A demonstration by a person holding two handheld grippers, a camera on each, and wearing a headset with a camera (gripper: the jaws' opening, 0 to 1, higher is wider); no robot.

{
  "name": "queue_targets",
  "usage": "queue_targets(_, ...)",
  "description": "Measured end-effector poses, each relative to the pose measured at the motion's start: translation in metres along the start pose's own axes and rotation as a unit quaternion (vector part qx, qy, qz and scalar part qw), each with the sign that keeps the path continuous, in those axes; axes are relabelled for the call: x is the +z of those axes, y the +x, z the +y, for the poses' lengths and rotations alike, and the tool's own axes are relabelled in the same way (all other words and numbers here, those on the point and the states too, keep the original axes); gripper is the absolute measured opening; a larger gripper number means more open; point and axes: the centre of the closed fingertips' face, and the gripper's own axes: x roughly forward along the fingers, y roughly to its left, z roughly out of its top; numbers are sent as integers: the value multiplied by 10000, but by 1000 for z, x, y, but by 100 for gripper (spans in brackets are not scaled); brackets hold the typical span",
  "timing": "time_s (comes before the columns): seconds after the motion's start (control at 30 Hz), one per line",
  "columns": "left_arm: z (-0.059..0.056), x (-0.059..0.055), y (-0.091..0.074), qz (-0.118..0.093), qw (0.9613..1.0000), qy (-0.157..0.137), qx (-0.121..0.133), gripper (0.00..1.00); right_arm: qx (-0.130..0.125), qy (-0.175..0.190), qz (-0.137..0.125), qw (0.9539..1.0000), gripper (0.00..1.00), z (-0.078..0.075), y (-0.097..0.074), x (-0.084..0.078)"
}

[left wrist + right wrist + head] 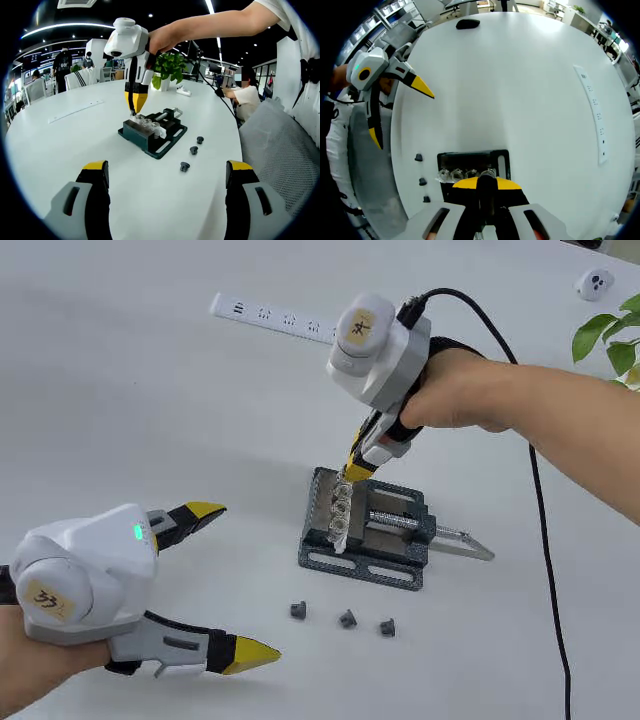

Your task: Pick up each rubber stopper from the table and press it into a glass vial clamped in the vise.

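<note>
Left claw (243,580) wide open in front; right claw (352,472) closed over the vials (341,515) beyond.

Nearest the person, the left claw hovers over the white surface (150,410), its two yellow-tipped jaws spread far apart with nothing between them. Just past it, three dark stoppers (347,619) lie in a loose row on the surface, apart from one another and near the front of the vise (390,570). The vise clamps a row of clear vials upright. The right claw points steeply down from above, yellow tips drawn together at the vial on the far end of the row; whether a stopper sits between the tips cannot be told. Farther back, a white power strip (270,316) lies flat.
</note>
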Motion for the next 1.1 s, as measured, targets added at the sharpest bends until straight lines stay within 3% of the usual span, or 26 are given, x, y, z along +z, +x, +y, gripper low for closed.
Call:
queue_targets(0.2, -1, 2, 2, -2, 10000, 5, -11, 97, -64, -66, 80, 9999, 4, -1, 1, -1)
queue_targets(0.5, -1, 2, 0, 7, 10000, -3, 6, 97, -126, -245, -147, 9995, 7, 3, 1, -3)
queue_targets(1.1, -2, 3, 1, -1, 10000, -16, 19, 97, -190, -248, -297, 9991, 11, -1, -2, -2)
